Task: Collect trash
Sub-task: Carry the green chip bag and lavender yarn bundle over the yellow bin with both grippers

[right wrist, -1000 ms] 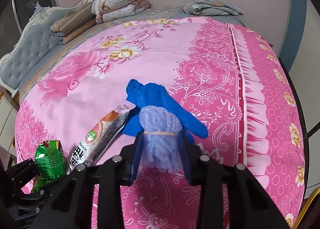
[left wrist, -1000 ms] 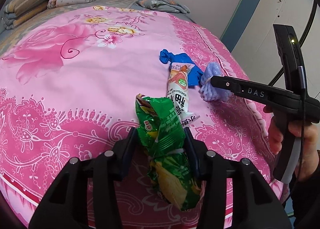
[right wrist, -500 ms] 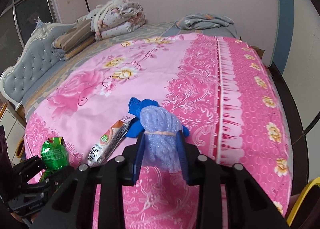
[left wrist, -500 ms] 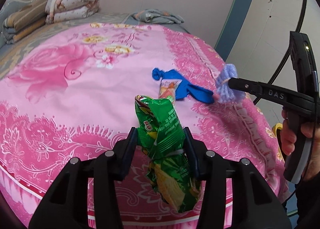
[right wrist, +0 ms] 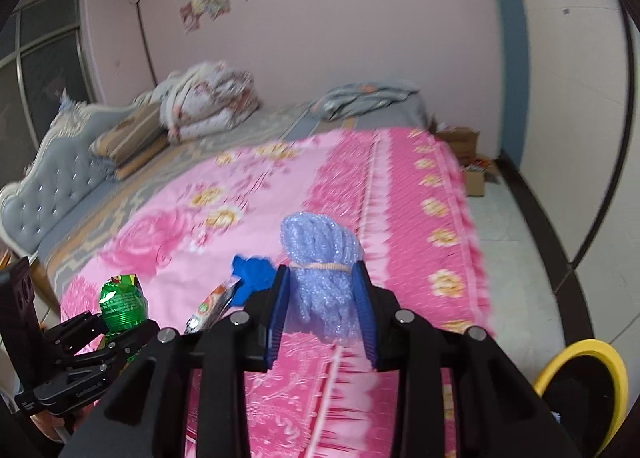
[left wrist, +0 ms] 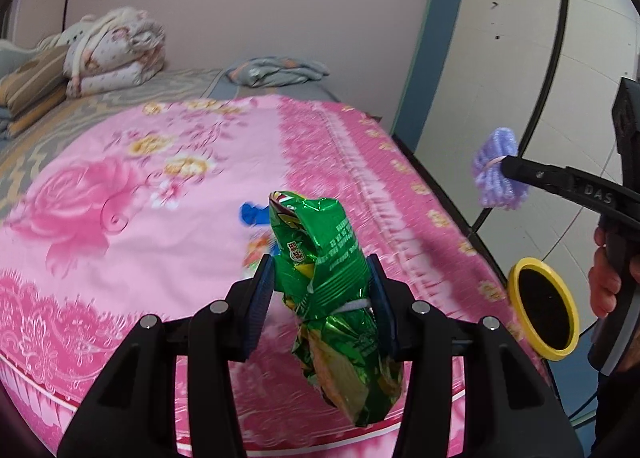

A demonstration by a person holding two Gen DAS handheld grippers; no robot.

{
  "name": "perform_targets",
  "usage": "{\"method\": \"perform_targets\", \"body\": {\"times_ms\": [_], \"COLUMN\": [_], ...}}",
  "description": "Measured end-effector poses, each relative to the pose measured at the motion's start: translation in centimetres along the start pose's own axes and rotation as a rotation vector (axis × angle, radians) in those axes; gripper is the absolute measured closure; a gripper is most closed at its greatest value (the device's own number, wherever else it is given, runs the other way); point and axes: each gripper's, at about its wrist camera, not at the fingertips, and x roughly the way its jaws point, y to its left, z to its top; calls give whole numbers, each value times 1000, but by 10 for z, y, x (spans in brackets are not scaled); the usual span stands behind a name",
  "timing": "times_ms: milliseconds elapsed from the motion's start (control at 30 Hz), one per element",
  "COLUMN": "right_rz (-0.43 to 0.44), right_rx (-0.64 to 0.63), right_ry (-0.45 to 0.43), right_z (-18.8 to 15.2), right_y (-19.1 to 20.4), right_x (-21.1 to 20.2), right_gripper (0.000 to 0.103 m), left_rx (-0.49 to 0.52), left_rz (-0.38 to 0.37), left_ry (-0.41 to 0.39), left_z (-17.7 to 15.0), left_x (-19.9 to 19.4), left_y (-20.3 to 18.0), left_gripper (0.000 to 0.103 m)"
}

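My left gripper (left wrist: 322,286) is shut on a crumpled green snack bag (left wrist: 332,298) and holds it in the air above the foot of the pink bed; the bag also shows in the right wrist view (right wrist: 122,304). My right gripper (right wrist: 322,298) is shut on a lilac mesh bundle (right wrist: 324,270) tied with a rubber band, held up beyond the bed's right edge (left wrist: 496,173). A blue glove (right wrist: 252,278) and a white-and-orange snack wrapper (right wrist: 210,306) lie on the bed. A yellow-rimmed bin (left wrist: 544,310) stands on the floor at the right (right wrist: 580,390).
The bed has a pink flowered cover (left wrist: 120,217). Folded quilts (left wrist: 116,53) and grey cloth (left wrist: 276,71) lie at the far end by a grey tufted headboard (right wrist: 44,193). Cardboard boxes (right wrist: 468,161) sit on the floor by the wall. A tiled floor (right wrist: 532,258) runs along the bed's right side.
Both grippers have risen and drawn back from the bed with their loads. The right one swung right, off the bed's edge. The yellow bin has come into view.
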Motion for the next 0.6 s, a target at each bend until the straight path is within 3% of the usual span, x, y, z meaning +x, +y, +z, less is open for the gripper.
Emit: {"method": "perform_targets", "body": {"times_ms": [300, 600], "right_rz": [-125, -243], "right_rx": [96, 181], "right_ry": [-122, -206], "right_z": [13, 12], "right_y": [-65, -126], "right_x": [-76, -138], "right_gripper": [73, 73], "left_rx": [99, 174], "left_rz": [-75, -187], "left_ry": [-36, -10], "left_z": [37, 57], "left_x": [0, 13], "left_y": [-75, -154], "left_gripper": [59, 59]}}
